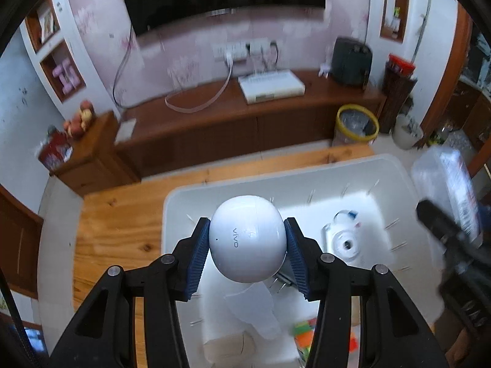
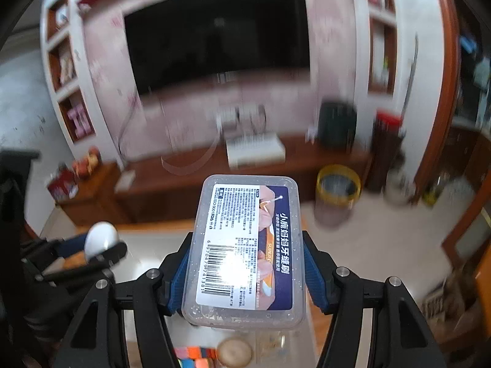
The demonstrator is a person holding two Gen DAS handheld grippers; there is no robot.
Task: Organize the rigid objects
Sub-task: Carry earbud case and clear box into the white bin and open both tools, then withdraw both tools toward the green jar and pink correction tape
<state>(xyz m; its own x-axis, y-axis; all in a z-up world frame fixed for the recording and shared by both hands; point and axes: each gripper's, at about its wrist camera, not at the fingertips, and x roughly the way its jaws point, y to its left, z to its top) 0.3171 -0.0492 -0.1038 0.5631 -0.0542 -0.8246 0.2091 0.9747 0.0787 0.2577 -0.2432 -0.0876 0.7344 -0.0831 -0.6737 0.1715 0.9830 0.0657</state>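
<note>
My left gripper [image 1: 248, 239] is shut on a white egg-shaped earbud case [image 1: 248, 239] marked "vivo", held above a white plastic bin [image 1: 172, 202] on the wooden table [image 1: 116, 211]. Inside the bin lie a small white device with a round lens [image 1: 345, 242], a white bottle-like item and some colourful pieces. My right gripper [image 2: 245, 257] is shut on a clear plastic box with a blue label and barcode [image 2: 245, 245]. The same box [image 1: 451, 184] and right gripper show blurred at the right edge of the left wrist view. The left gripper with the earbud case [image 2: 101, 239] appears at the left of the right wrist view.
A long wooden TV cabinet [image 1: 214, 116] stands beyond the table, carrying a white set-top box [image 1: 271, 86] and a dark appliance [image 1: 351, 61]. A yellow-rimmed waste bin [image 1: 357, 124] sits on the floor at right. A round wooden lid [image 2: 234, 352] and coloured blocks lie below the right gripper.
</note>
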